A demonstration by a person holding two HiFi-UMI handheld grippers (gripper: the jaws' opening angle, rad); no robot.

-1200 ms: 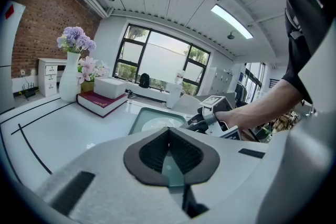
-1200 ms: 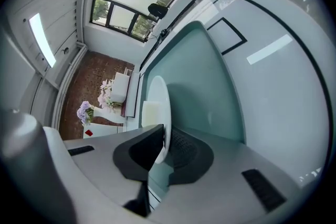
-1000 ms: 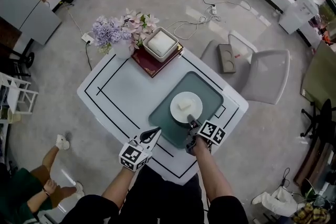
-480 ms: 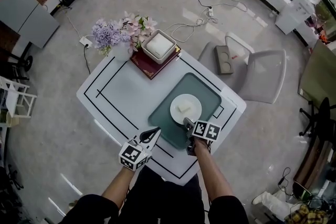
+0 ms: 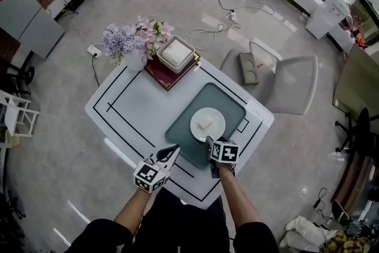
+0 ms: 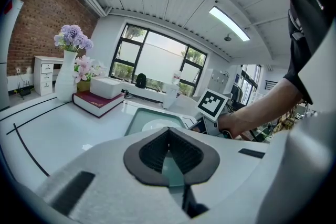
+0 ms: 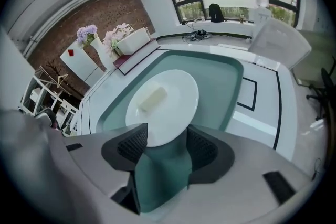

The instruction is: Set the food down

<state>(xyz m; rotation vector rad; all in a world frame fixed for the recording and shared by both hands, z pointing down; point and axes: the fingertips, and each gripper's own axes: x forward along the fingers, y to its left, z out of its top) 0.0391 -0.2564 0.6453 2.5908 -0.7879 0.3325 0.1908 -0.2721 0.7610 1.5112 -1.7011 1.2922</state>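
Observation:
A white plate [image 5: 207, 124] with a pale block of food [image 5: 206, 123] rests on the green mat [image 5: 228, 105]. My right gripper [image 5: 209, 141] sits at the plate's near rim. In the right gripper view its jaws have just been opening. They stand open [image 7: 167, 141] with the rim of the plate [image 7: 165, 105] between the fingertips, and the pads do not press on it. The food [image 7: 152, 98] lies near the plate's middle. My left gripper [image 5: 170, 154] hovers over the table's near edge, left of the mat, shut [image 6: 169, 131] and empty.
The white table [image 5: 136, 103] has black lines on it. At its far corner stand a vase of flowers [image 5: 127, 41] and a red book [image 5: 167, 73] with a white box [image 5: 176, 53] on top. A grey chair [image 5: 290, 86] stands to the right, and cables lie on the floor.
The right gripper has rolled, so its marker cube faces differently, and its jaws have opened at the plate's rim. The plate stays on the mat. The left gripper has not moved.

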